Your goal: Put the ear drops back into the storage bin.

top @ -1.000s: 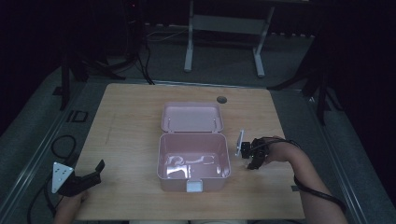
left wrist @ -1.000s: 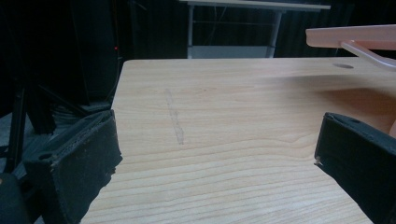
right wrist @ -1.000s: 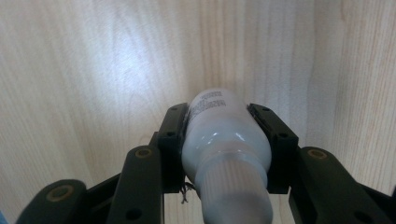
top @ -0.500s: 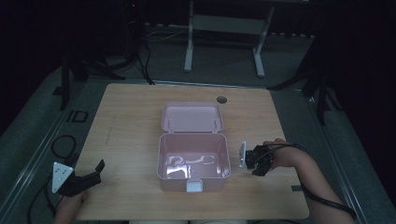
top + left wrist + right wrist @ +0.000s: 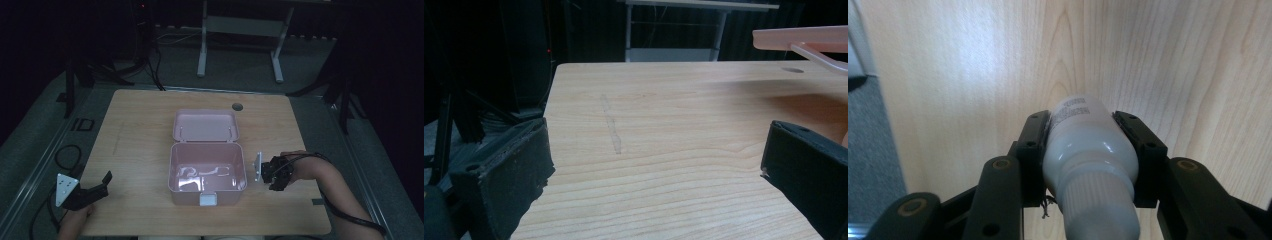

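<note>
The small white bottle [image 5: 1088, 165] sits clamped between the two black jaws of the right gripper [image 5: 1090, 150], its cap end toward the camera and its labelled base pointing down at the wooden table [image 5: 973, 75] just below. Judging from this, the step in hand is carrying the bottle, most likely toward the open pink box [image 5: 207, 170] that stands just to the gripper's left in the high view. The next move would call for lifting the bottle clear of the near wall, bringing it over the box's cavity, and lowering it before the jaws let go. The right forearm comes in from the lower right, wrist bent so the right gripper [image 5: 272, 172] points downward at the table beside the box. The left gripper [image 5: 85, 192] rests well apart at the table's near left corner, its jaws spread wide with nothing between them.
</note>
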Motion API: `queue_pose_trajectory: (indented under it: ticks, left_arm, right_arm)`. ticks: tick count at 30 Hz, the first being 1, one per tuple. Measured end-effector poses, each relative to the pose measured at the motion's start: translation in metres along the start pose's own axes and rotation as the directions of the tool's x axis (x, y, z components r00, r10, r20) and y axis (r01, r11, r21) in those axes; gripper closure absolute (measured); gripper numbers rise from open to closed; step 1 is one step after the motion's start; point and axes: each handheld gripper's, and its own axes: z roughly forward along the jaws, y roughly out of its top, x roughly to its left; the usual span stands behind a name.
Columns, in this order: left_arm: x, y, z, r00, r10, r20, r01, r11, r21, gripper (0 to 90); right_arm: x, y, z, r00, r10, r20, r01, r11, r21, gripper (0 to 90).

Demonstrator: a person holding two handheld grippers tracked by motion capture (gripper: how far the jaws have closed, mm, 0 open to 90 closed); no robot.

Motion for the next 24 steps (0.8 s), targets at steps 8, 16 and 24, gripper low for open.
queue_pose_trajectory:
  ticks: [8, 16, 24]
  left_arm:
    - [0.0, 0.0, 0.0, 1.0, 0.0, -0.001, 0.0, 1.0, 0.003, 0.4]
    - [0.0, 0.0, 0.0, 1.0, -0.002, 0.007, 0.002, 1.0, -0.001, 0.4]
    - [0.0, 0.0, 0.0, 1.0, -0.001, 0.004, 0.001, 1.0, 0.002, 0.3]
  right_arm:
    - [0.004, 0.003, -0.019, 0.9998, 0.013, -0.014, -0.013, 1.0, 0.009, 59.5]
    - [0.006, 0.012, -0.04, 0.9986, 0.053, -0.008, -0.053, 0.999, 0.003, 59.4]
    - [0.009, 0.02, -0.058, 0.9982, 0.057, 0.018, -0.058, 0.998, 0.021, 59.4]
